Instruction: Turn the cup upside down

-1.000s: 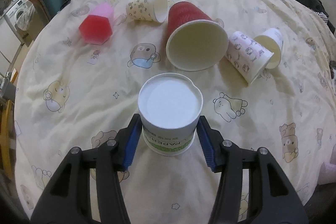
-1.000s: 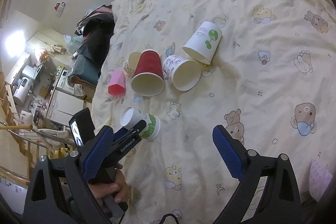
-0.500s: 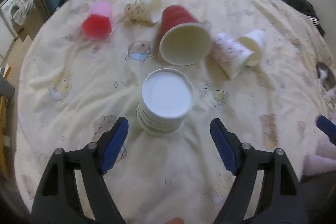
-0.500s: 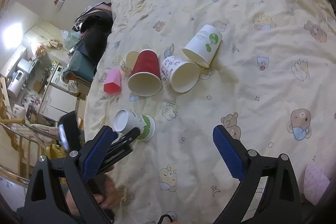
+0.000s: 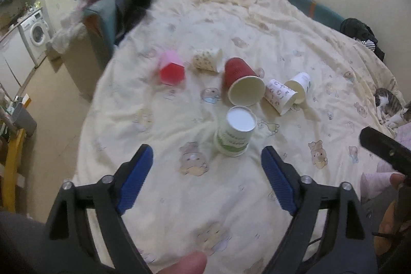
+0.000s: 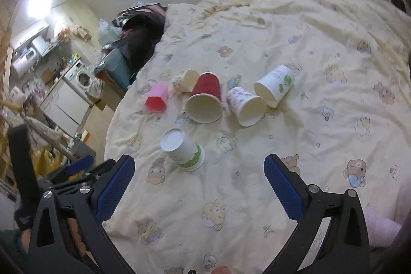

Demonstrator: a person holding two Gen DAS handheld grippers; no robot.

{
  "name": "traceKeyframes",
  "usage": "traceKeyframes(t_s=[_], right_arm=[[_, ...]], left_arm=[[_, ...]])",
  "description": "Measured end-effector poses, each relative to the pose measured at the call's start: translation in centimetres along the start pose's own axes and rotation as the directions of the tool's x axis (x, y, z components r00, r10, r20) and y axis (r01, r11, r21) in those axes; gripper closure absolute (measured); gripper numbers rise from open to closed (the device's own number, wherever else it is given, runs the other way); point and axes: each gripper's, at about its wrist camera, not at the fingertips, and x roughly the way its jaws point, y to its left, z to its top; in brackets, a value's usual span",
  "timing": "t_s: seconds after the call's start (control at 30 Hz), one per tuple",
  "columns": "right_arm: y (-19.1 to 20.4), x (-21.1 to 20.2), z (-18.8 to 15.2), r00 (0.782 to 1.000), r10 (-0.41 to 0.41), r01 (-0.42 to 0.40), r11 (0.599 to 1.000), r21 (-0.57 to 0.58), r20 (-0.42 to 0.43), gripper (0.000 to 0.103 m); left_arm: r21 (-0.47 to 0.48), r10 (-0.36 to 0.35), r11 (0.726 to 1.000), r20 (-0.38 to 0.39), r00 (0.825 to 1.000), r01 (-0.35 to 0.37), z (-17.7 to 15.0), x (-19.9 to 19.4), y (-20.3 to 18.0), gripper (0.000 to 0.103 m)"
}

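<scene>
Dim, warm indoor light; bright ceiling lamp (image 6: 39,3) glaring at 10 o'clock. Motion blur softens left-wrist view. Fisheye bending, dark vignette at edges.

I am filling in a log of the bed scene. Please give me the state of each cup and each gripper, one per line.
White paper cup with green print: upside down, base up, free.
Red paper cup: on its side.
Pink plastic cup: on its side.
Small bear-print paper cup: on its side.
White patterned paper cup: on its side.
White green-leaf paper cup: on its side.
Left gripper: open, empty.
Right gripper: open, empty.
</scene>
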Motion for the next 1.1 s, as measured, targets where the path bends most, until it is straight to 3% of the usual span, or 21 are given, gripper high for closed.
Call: traceKeyframes(t_s=[0.23,0.33,0.47,0.63,1.1], right_arm=[[3.8,-0.8,-3.4,0.995,-0.077,0.084,0.989,-0.121,0.062,0.0],[4.8,-0.8,-4.7,0.99,-0.103,0.117,0.981,-0.156,0.095,0.0],[5.7,0.1,-6.3,0.986,-0.132,0.151,0.968,-0.2,0.105,0.0],[6.4,1.0,-7.1,0.978,-0.168,0.193,0.951,-0.24,0.121,0.0],[6.2,1.9,-7.1,0.977,-0.183,0.204,0.953,-0.222,0.11,0.0]], left_arm=[[-0.002,0.045,0.999,0.047,0.998,-0.045,-2.9,-2.3,1.9,0.011],[-0.044,0.05,0.998,0.065,0.997,-0.047,-4.3,-2.3,3.0,0.001],[-0.09,0.061,0.995,0.078,0.995,-0.054,-5.1,-2.1,3.9,0.0],[-0.065,0.076,0.996,0.12,0.99,-0.068,-5.4,-2.3,3.7,0.0],[-0.046,0.069,0.997,0.108,0.992,-0.064,-5.8,-1.6,3.1,0.0]])
